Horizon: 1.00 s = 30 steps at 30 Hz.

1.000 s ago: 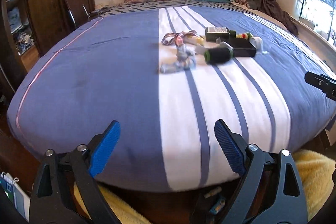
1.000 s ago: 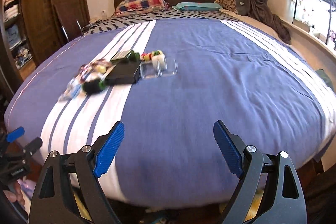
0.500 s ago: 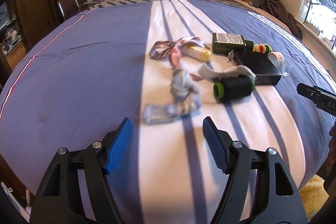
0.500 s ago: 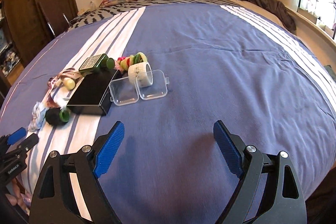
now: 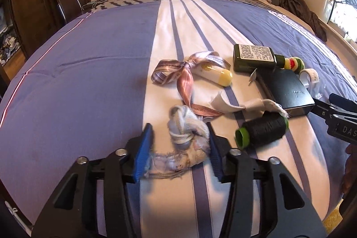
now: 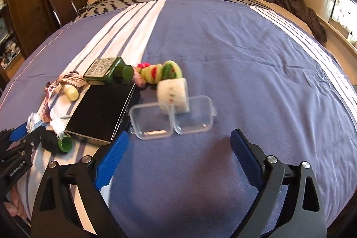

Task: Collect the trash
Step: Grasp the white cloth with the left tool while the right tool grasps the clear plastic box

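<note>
1. Frayed pale-blue rag [image 5: 188, 144] is lying on the bed [image 5: 89, 81], sitting between the left gripper [image 5: 178, 148] jaws, which are standing apart.
2. Right gripper [image 6: 178, 160] jaws are gaping wide, with the clear case [image 6: 171, 117] lying at 12 o'clock.

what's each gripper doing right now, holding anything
Left gripper: open, jaws around the knotted rag, not yet clamped.
Right gripper: open, empty, just short of the clear plastic box.
</note>
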{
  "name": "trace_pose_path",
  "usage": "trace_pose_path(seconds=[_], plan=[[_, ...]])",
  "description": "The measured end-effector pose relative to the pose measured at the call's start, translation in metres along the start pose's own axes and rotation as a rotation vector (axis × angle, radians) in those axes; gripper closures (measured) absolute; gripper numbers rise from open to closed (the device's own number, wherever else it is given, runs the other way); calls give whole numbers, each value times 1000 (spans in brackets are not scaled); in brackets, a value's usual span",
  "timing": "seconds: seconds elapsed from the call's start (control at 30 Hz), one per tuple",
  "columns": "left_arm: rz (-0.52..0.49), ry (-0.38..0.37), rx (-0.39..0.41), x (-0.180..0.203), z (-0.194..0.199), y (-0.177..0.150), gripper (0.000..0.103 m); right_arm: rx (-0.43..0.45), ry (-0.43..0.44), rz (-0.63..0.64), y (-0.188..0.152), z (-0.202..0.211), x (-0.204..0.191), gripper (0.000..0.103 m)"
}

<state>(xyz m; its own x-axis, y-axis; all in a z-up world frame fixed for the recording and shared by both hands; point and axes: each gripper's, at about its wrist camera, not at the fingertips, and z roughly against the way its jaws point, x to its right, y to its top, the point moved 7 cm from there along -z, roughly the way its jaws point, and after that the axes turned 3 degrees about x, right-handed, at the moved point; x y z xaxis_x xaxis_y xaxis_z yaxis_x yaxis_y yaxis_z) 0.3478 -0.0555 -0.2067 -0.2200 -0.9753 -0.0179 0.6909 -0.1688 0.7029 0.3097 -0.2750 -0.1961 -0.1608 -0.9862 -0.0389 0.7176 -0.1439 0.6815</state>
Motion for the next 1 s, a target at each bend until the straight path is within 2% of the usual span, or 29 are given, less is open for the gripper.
trace_pose_path(seconds=[0.03,0.07,0.2,0.23,0.27,0.57,0.77,1.0], plan=[[2,3,-1,-1,-2,1,73,0,0,2,2,-2,-2,9],[5,3,-1,-1,-3,2,74,-1,0,0,4,-4,-3,8],[12,-6,0,-3,-8,5,76,6,-19,-11,11,-10,-2,9],[9,-8,2,-3,-8,5,77,5,-19,-11,12,-11,-2,14],[6,-10,4,-3,-8,6,77,5,-17,-10,11,-11,-3,26],[11,-35,11,-3,14,-8,79,35,-6,-5,-3,12,0,27],[28,-49,46,0,56,-22,79,78,16,-32,-20,52,2,27],[22,-79,137,18,130,-34,79,181,54,-34,-34,125,-7,27]])
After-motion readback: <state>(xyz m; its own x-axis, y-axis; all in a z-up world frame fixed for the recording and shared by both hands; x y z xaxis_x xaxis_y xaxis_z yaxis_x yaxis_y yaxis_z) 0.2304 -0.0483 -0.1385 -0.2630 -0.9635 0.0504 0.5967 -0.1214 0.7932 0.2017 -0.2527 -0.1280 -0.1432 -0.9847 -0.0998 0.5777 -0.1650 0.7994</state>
